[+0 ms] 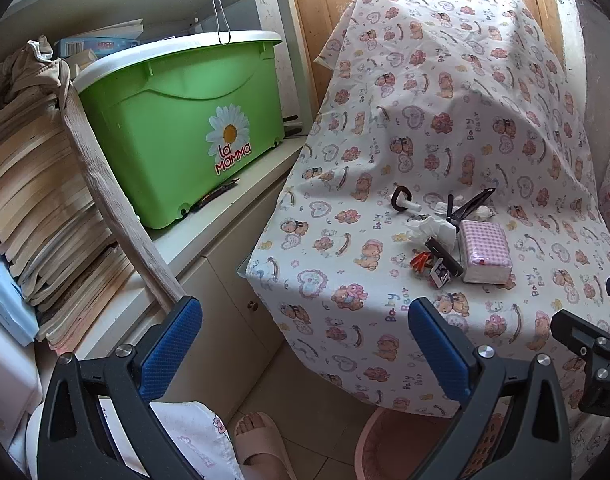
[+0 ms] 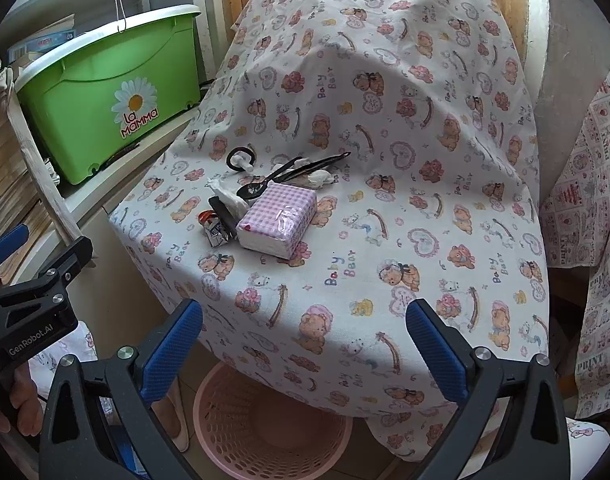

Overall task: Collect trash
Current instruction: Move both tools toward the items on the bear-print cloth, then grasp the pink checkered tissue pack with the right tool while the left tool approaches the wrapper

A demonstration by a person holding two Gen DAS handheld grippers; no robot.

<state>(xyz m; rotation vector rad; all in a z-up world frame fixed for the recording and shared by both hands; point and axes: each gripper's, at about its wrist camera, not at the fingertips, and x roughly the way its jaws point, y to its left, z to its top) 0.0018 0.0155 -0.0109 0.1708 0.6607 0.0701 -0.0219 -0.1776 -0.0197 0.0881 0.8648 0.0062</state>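
A small heap of litter lies on the bear-print cloth (image 2: 385,208) over the table: crumpled white tissues (image 2: 227,196) (image 1: 429,230), a torn orange-and-white wrapper (image 2: 213,227) (image 1: 431,266), a black plastic spoon (image 2: 265,184) and a black stick-like piece (image 1: 471,204). Beside them sits a pink checked tissue pack (image 2: 279,222) (image 1: 485,250) and a black ring with a white stub (image 2: 239,160) (image 1: 405,200). A pink perforated basket (image 2: 265,420) (image 1: 389,444) stands on the floor under the table edge. My left gripper (image 1: 305,320) and right gripper (image 2: 305,320) both hang open and hold nothing, short of the heap.
A green bin (image 1: 177,128) with a daisy label stands on a white cabinet (image 1: 209,248) to the left, next to stacked books (image 1: 45,200). A person's slippered foot (image 1: 261,440) is on the tiled floor. Another patterned cloth (image 2: 585,220) hangs at the right.
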